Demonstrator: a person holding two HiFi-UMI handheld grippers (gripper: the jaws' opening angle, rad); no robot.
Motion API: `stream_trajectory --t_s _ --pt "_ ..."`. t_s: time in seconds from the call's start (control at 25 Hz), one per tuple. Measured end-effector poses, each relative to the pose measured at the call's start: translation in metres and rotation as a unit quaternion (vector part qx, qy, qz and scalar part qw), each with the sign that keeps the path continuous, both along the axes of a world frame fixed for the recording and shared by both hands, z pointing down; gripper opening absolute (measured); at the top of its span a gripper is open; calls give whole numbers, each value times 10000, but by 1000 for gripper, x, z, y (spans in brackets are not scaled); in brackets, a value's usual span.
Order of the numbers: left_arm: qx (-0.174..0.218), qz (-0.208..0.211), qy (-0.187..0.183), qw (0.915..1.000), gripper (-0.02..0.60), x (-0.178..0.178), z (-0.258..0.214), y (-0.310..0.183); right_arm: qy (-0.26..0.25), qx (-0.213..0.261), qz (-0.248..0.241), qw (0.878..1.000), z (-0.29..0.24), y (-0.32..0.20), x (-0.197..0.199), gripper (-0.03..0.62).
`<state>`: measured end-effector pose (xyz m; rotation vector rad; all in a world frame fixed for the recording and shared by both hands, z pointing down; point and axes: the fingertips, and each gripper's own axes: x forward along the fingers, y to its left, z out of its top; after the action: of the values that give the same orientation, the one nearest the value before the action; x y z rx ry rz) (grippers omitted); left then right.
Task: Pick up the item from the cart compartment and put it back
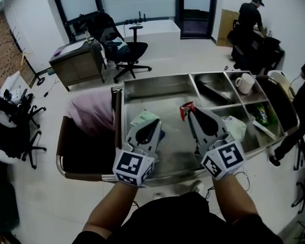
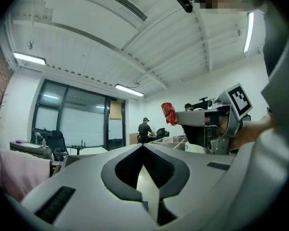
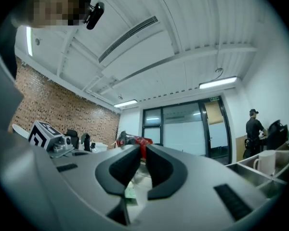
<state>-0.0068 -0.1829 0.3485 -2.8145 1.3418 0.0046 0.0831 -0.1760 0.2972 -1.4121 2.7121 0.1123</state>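
Observation:
A crumpled red packet (image 1: 185, 110) hangs above the large steel compartment (image 1: 142, 88) of the cart, pinched at the tips of my right gripper (image 1: 189, 111). In the right gripper view the red packet (image 3: 137, 141) sticks out past the closed jaws of my right gripper (image 3: 141, 149). My left gripper (image 1: 154, 122) hovers level over the same compartment, to the left, above a white and green packet (image 1: 144, 118). In the left gripper view, the jaws of the left gripper (image 2: 143, 147) meet at the tips with nothing between them, and the red packet (image 2: 169, 113) shows to their right.
Smaller compartments to the right hold a white mug (image 1: 244, 83), a green packet (image 1: 263, 115) and a white bag (image 1: 237, 126). A pink cloth bag (image 1: 91, 113) hangs at the cart's left end. An office chair (image 1: 123, 50) and a person (image 1: 249, 19) are beyond.

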Motion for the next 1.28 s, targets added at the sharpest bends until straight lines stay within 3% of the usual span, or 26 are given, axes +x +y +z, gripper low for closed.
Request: stream_trajectory --t_s 0.2,0.52,0.88,1.08,1.28 --pt "35 64 -47 10000 0 4 1 2 -90 351 234 9991 7 -10 9 59" --pt "13 44 66 10000 0 1 -1 0 -38 -47 133 9999 31 -21 -1 58" --pt "2 2 -67 10000 0 3 1 1 -79 -441 -47 9990 48 -25 -5 58" --pt "106 -5 -223 9997 0 5 3 1 15 -494 -141 9987 51 -24 -10 58" --pt "125 -86 -120 9998 0 1 2 -2 98 -456 -190 9987 51 -23 -12 58"
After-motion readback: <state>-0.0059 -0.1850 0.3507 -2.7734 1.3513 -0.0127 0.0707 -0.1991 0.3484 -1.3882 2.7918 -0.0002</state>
